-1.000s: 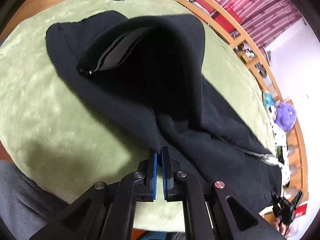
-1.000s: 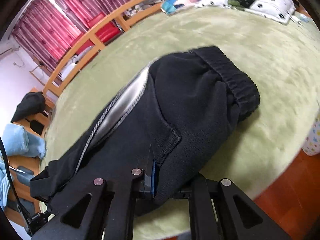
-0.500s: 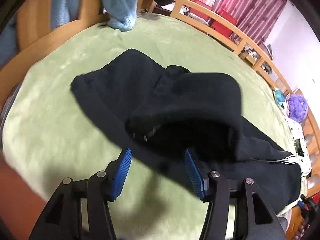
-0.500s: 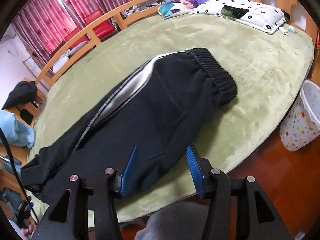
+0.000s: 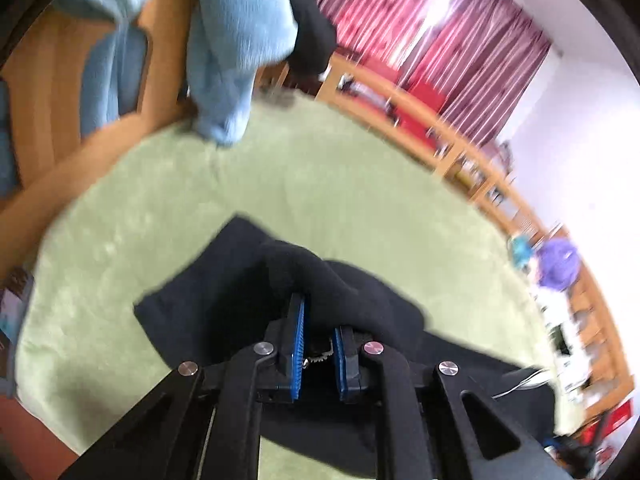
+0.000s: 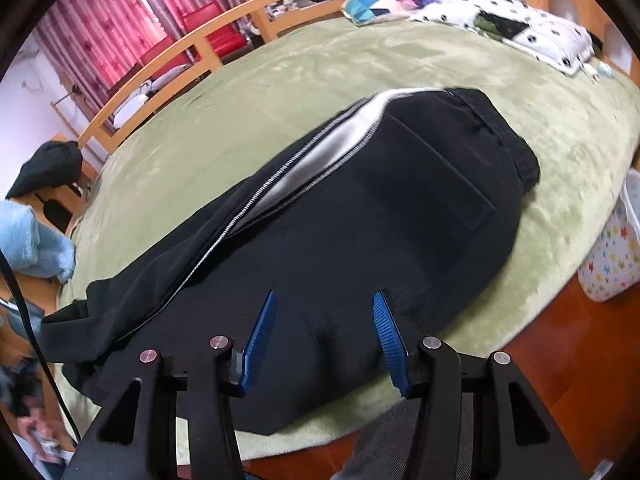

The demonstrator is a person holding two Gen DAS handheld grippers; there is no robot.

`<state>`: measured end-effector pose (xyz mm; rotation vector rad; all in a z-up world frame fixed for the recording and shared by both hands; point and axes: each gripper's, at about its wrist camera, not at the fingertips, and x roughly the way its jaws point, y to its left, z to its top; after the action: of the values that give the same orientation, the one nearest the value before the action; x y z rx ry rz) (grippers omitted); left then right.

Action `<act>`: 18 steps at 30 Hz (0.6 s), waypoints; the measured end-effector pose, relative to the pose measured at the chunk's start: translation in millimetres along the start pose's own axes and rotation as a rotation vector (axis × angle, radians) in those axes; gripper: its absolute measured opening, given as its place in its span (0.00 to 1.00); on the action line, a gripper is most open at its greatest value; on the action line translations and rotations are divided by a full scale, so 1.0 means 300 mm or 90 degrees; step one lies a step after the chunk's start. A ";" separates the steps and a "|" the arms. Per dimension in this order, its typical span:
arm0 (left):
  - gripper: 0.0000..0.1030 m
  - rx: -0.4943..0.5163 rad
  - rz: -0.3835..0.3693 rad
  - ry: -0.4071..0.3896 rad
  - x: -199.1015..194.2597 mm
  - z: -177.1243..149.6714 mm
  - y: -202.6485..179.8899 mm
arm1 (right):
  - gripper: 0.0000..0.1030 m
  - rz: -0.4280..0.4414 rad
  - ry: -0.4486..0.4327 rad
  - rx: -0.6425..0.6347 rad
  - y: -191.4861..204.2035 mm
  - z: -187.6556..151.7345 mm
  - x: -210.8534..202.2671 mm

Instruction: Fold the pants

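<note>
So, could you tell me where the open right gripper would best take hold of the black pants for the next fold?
Probably the ribbed waistband at the far end of the pants. It is a thick, firm edge lying flat on the green blanket. Bring the right gripper low from the near edge, so one finger slides under.

left claw (image 5: 318,322) nearly closed, right claw (image 6: 324,314) spread

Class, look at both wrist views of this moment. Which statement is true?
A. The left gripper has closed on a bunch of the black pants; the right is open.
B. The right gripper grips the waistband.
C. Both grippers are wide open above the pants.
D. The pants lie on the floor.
A: the left gripper has its blue pads pinched on a raised fold of the black pants, while the right gripper stands open above the fabric.
</note>
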<state>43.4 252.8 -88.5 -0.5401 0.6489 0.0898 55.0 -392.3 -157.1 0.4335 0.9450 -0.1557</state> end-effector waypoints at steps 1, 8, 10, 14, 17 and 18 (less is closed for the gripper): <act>0.12 0.004 0.000 -0.009 -0.032 0.016 -0.011 | 0.49 0.004 0.002 -0.003 0.005 0.000 0.006; 0.15 0.049 0.044 -0.020 0.022 0.126 -0.149 | 0.49 0.020 0.021 -0.007 0.000 0.004 0.065; 0.22 0.064 0.080 -0.001 0.152 0.162 -0.187 | 0.49 0.028 0.027 0.005 -0.011 0.006 0.079; 0.61 0.063 0.098 0.038 0.322 0.184 -0.232 | 0.49 0.038 0.033 0.009 -0.012 -0.011 0.073; 0.71 0.067 0.096 0.042 0.339 0.162 -0.230 | 0.49 0.028 0.029 0.003 -0.012 -0.029 0.066; 0.77 0.067 0.103 0.042 0.336 0.148 -0.216 | 0.49 0.024 0.032 0.002 -0.014 -0.037 0.069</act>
<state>164.2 210.9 -90.0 -0.3891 0.7565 0.1900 57.5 -390.3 -180.7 0.4602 0.9859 -0.1120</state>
